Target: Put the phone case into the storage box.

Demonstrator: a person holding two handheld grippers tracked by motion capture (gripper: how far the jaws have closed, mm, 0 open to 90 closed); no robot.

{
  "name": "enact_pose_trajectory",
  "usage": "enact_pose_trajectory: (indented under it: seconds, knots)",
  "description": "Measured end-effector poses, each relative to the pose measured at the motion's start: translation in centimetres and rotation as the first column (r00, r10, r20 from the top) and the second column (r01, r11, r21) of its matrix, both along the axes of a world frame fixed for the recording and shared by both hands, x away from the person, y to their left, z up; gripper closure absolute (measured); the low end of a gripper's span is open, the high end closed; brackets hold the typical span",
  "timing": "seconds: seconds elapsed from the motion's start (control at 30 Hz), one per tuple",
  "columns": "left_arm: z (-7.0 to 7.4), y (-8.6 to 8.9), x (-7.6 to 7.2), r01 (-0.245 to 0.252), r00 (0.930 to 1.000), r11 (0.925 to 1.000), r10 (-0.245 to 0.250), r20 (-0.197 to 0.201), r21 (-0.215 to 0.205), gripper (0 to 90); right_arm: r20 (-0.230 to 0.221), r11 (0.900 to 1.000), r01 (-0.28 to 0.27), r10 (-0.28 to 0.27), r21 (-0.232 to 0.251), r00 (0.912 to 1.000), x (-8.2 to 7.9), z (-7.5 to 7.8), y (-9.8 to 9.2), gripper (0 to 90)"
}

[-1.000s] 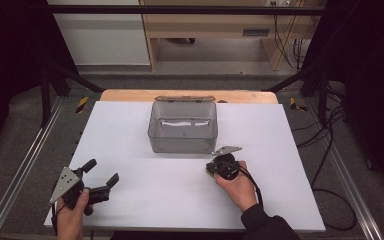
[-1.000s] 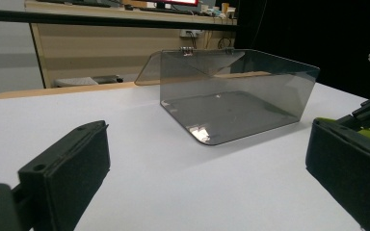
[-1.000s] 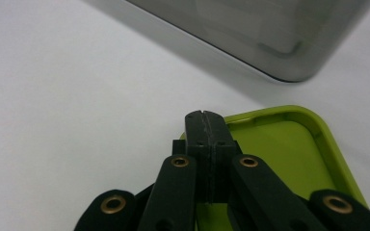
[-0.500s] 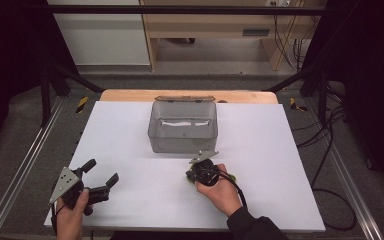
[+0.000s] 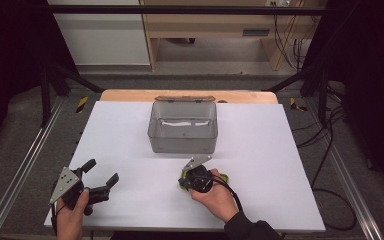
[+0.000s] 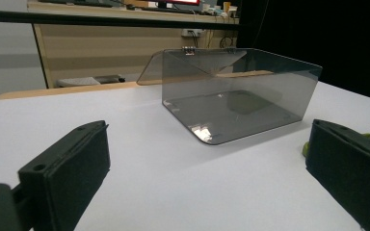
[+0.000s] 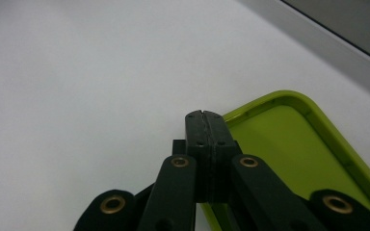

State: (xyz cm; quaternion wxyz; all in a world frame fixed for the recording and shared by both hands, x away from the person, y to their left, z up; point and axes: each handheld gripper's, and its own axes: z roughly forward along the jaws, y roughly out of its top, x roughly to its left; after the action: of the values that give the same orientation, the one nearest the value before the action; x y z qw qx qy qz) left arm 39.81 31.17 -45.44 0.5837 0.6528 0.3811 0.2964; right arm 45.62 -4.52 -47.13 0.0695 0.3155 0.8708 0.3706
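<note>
My right gripper (image 5: 184, 183) sits low over the white table near its front middle, held from below by a hand, its jaws shut flat against each other (image 7: 205, 118) with nothing showing between the tips. A lime-green tray (image 7: 289, 144) lies under and beside the jaws; its edge (image 5: 223, 176) peeks out on both sides of the gripper. I cannot tell whether it is gripped. My left gripper (image 5: 101, 171) rests at the front left with its jaws wide apart (image 6: 207, 178) and empty. A smoky clear box (image 5: 182, 145) stands mid-table with its lid tipped back.
The clear box (image 6: 241, 96) is empty apart from a pale reflection on its floor. A wooden board (image 5: 130, 95) borders the table's far edge. Metal frame rails (image 5: 20, 170) run along both sides, and cables hang at the right.
My right gripper has slid left along the table's front, and green edges now show beside it. The left gripper and the box have stayed where they were.
</note>
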Motion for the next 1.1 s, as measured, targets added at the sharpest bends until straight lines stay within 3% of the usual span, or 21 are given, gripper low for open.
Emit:
enact_pose_trajectory:
  seconds: [0.33, 1.1]
  knots:
    - [0.0, 0.0, 0.0, 0.000, 1.0000, 1.0000, 0.000, -0.001, 0.003, 1.3, -0.012, 0.999, -0.042, 0.043, 0.005, 0.9990, -0.9, 0.0, 0.2, 90.0]
    - [0.0, -0.2, 0.0, 0.003, 1.0000, 1.0000, -0.003, 0.001, 0.008, 1.3, -0.023, 0.997, -0.079, 0.080, 0.015, 0.9966, -1.8, -0.1, 0.1, 90.0]
